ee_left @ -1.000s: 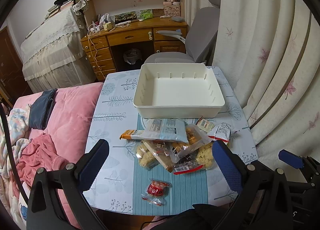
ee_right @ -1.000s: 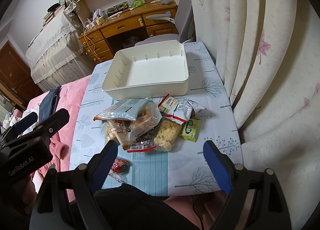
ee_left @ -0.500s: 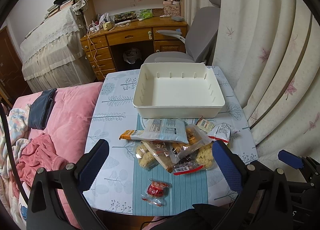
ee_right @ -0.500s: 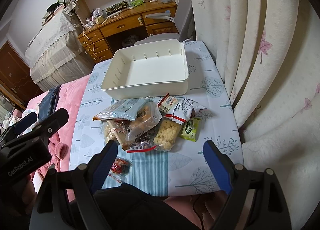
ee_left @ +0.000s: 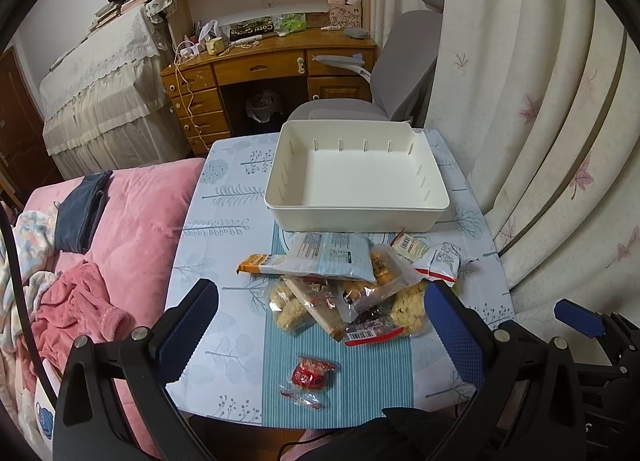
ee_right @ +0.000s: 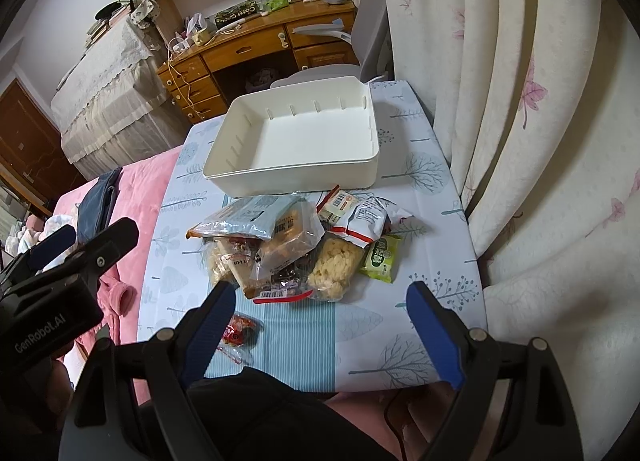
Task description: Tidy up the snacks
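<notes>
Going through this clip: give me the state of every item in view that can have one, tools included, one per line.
White bin: upright, empty.
Snack pile: heaped on the table in front of the bin, none inside it.
Red candy: sealed, lying apart from the pile, nearer the table's front edge.
Green packet: flat on the table, at the pile's right edge.
Left tool: open, holding nothing.
Right tool: open, holding nothing.

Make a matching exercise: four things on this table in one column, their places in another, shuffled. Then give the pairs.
Things:
1. white bin
2. red candy
3. green packet
4. pale blue pouch

Places:
A. alone, nearest the table's front edge
B. on top of the snack pile
C. behind the pile, empty
D. at the pile's curtain-side edge

Pairs: 1-C, 2-A, 3-D, 4-B
</notes>
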`<move>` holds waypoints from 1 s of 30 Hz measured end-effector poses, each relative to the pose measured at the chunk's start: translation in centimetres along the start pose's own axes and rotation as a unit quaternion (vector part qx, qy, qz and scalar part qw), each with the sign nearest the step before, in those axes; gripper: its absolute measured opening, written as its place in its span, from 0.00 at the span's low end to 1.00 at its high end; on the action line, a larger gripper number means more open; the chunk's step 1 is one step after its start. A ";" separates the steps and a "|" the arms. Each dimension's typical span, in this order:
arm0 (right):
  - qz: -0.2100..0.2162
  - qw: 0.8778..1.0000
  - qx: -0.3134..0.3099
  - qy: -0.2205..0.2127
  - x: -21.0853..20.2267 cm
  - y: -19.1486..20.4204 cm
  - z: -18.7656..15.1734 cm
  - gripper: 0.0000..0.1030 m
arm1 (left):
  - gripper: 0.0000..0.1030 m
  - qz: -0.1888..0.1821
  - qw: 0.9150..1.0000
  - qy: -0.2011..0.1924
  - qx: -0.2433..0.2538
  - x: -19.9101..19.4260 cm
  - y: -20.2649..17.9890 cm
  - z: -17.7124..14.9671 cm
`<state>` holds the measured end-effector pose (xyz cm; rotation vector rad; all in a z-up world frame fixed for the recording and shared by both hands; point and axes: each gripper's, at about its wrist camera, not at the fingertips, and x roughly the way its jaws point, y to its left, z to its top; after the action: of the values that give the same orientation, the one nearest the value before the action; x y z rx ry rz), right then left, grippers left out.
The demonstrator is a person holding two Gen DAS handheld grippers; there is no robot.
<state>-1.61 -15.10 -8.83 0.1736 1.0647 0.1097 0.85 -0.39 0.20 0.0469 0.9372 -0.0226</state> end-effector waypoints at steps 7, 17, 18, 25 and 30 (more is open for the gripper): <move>0.001 1.000 -0.006 -0.001 1.0 -0.3 -1.1 0.86 | 0.99 -0.001 1.000 0.020 -0.007 1.4 0.1 -2.1; 0.006 1.000 -0.004 -0.015 0.0 -0.8 -1.2 0.85 | 0.99 0.032 0.998 0.062 -0.010 3.0 0.2 -2.7; 0.007 1.000 -0.004 -0.013 0.1 -0.9 -1.1 0.85 | 0.99 0.030 0.997 0.067 -0.012 3.2 0.3 -2.8; 0.007 1.000 0.015 0.010 1.9 -2.3 -1.0 0.85 | 0.99 0.022 0.990 0.132 -0.034 6.0 1.5 -3.8; 0.010 0.997 0.049 0.052 4.3 -4.0 -1.1 0.85 | 0.99 0.015 0.981 0.186 -0.049 9.4 2.0 -5.6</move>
<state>-0.48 -18.18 -13.80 0.2683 1.1739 0.0852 1.95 1.87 -10.62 -0.0275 1.3105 0.0616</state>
